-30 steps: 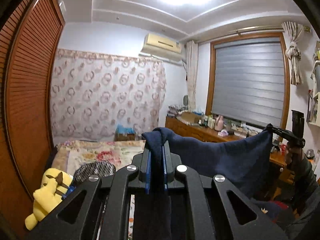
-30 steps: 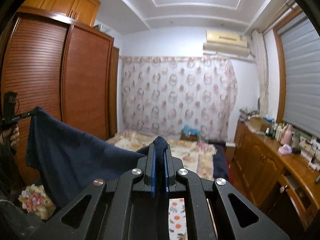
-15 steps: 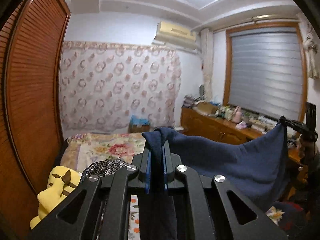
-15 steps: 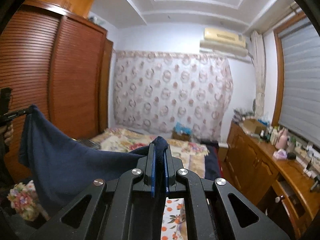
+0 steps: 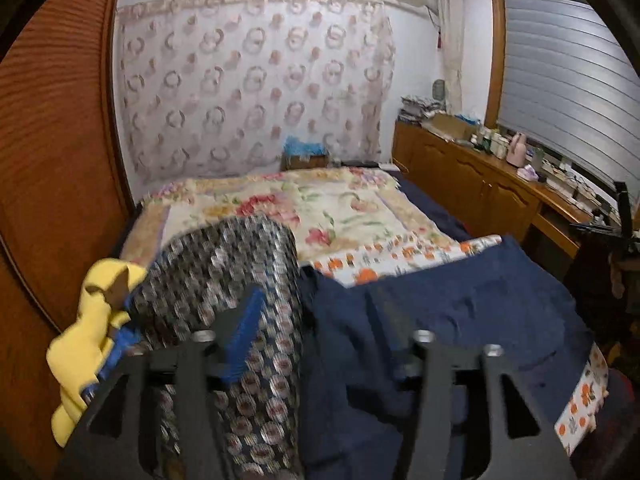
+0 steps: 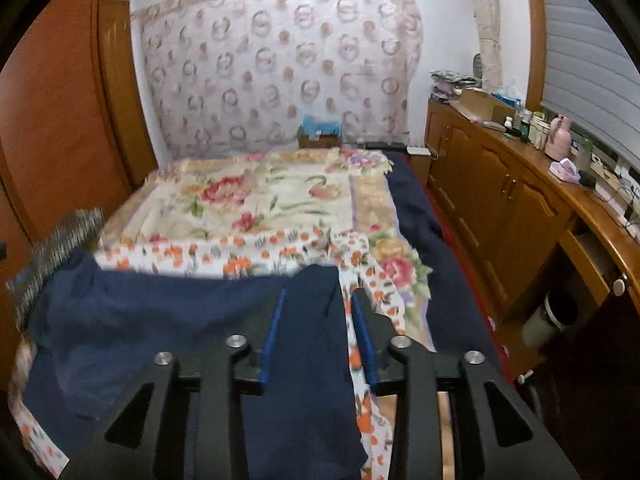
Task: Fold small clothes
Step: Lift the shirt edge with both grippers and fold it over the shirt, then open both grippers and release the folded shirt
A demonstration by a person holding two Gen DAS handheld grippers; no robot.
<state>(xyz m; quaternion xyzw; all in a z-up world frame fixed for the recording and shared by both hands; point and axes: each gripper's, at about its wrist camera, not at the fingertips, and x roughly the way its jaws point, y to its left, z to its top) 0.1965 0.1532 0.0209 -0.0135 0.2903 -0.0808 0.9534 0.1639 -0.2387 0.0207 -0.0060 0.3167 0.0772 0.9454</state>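
Navy garment (image 6: 168, 320) lies spread across the near end of the bed, and both grippers sit right at it; the right gripper (image 6: 318, 320) has its fingers parted with a fold of the navy cloth running loosely up between the blue pads (image 6: 272, 336), neither pad pressing it, so it reads as released; the left gripper (image 5: 320, 320) is spread wide too, its left blue pad (image 5: 244, 332) standing against a dark patterned cushion (image 5: 224, 280) while its right finger sits over the navy cloth, gripping nothing. Outward from the right gripper, the garment stretches away to the left over a white sheet with orange flowers (image 6: 224, 256); beyond that sheet lies a cream floral blanket (image 6: 248, 196) covering the far part of the bed. Seen from the left wrist, the garment (image 5: 460, 312) runs off to the right, rumpled and slightly blurred, with the orange-flowered sheet (image 5: 400, 252) showing past its far edge and at its right corner; the other gripper (image 5: 612, 228) shows dark at the far right edge. A yellow plush toy (image 5: 88, 340) rests just left of the cushion, against the louvred wardrobe door (image 5: 56, 140). A long wooden sideboard (image 6: 512, 196) crowded with bottles runs along the right wall under the grey blind (image 5: 560, 60); a patterned curtain (image 6: 280, 60) hangs behind the bed.
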